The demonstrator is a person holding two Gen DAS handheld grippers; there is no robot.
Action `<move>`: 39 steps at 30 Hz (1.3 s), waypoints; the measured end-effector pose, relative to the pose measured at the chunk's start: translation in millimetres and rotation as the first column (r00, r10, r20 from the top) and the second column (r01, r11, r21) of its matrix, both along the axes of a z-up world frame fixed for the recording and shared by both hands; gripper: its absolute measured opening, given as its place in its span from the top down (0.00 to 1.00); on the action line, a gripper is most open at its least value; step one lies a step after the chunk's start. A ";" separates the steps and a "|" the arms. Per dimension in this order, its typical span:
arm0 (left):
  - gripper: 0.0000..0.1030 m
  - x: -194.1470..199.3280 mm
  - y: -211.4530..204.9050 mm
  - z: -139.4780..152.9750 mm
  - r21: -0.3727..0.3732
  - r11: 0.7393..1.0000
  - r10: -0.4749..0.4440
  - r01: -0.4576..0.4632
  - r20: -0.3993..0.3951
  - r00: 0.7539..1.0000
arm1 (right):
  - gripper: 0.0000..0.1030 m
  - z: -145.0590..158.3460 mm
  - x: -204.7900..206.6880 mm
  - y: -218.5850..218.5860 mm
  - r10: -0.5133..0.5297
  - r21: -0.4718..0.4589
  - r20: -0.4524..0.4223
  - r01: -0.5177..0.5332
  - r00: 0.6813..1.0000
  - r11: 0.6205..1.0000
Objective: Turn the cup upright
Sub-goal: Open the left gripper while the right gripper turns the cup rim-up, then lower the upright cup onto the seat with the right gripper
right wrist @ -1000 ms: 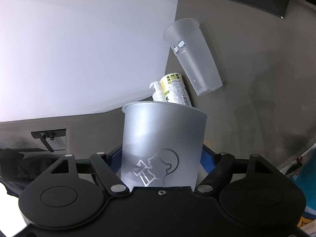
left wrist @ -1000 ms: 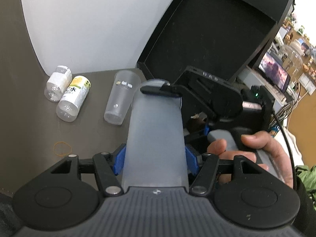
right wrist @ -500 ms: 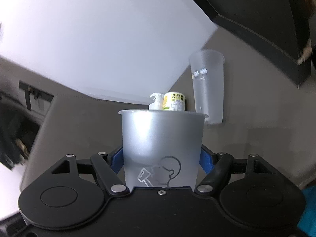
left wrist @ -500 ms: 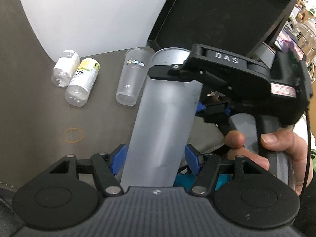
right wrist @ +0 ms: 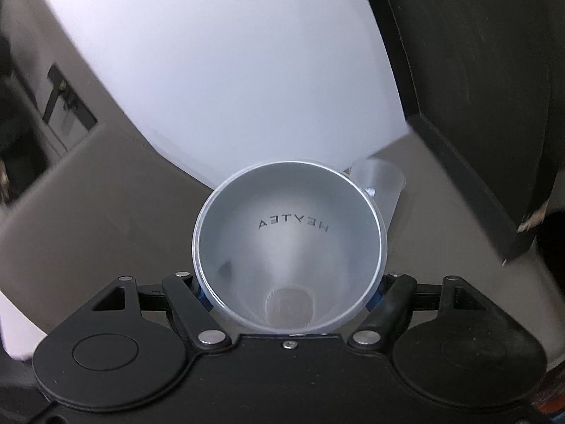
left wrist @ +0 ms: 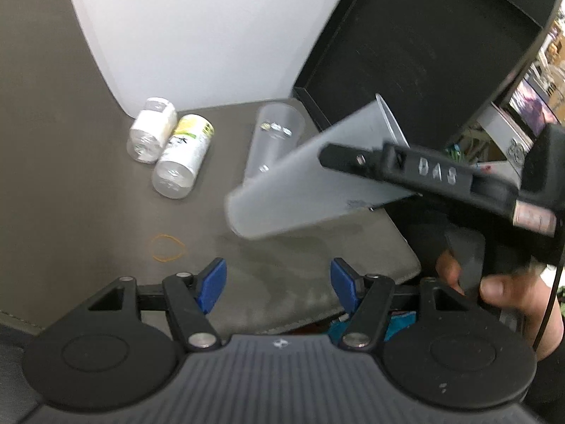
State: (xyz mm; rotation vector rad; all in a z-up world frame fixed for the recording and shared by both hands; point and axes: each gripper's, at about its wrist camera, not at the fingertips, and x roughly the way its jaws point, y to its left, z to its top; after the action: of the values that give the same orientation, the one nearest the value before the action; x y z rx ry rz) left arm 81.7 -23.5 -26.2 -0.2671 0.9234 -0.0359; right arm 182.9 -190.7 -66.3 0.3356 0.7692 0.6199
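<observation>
A frosted plastic cup [left wrist: 310, 190] hangs in the air above the grey table [left wrist: 88, 190], tilted with its base toward the table and its rim up to the right. My right gripper [right wrist: 287, 293] is shut on it; in the right wrist view I look into the cup's open mouth [right wrist: 289, 243]. In the left wrist view the right gripper [left wrist: 423, 173] reaches in from the right. My left gripper [left wrist: 279, 282] is open and empty below the cup. A second clear cup [left wrist: 272, 141] lies on its side behind; it also shows in the right wrist view [right wrist: 385, 183].
Two small bottles [left wrist: 166, 148] lie on their sides at the back left. A yellow rubber band [left wrist: 167, 247] lies near the left gripper. A black box [left wrist: 423, 53] stands at the back right, a white panel [left wrist: 197, 28] behind. The table's edge runs at right.
My left gripper has let go of the cup and opened. The right gripper has swung the cup from lengthwise between the left fingers to a tilt, rim up and to the right.
</observation>
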 end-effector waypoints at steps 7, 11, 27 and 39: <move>0.38 4.9 14.7 17.5 -0.001 0.999 0.045 -0.045 0.049 0.998 | 0.30 13.0 -12.1 12.1 0.032 -0.118 0.113 -0.019 0.993 0.993; 0.38 8.7 20.5 31.7 -0.002 0.998 0.063 -0.063 0.088 0.994 | 0.30 17.3 -18.1 17.5 0.050 -0.166 0.151 -0.024 0.987 0.986; 0.39 38.0 9.2 37.3 -0.131 0.990 0.076 -0.053 0.174 0.982 | 0.30 10.5 -29.1 25.6 0.133 -0.261 0.202 -0.078 0.970 0.962; 0.60 55.2 10.0 11.5 -0.197 0.979 0.086 -0.060 0.125 0.988 | 0.29 1.5 -28.2 42.8 0.200 -0.354 0.192 -0.122 0.961 0.927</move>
State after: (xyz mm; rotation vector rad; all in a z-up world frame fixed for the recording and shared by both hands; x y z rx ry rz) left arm 136.9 -13.5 -14.7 -0.4731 0.7772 -0.0745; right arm 154.7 -148.0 -64.8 -0.1176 0.6741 0.6542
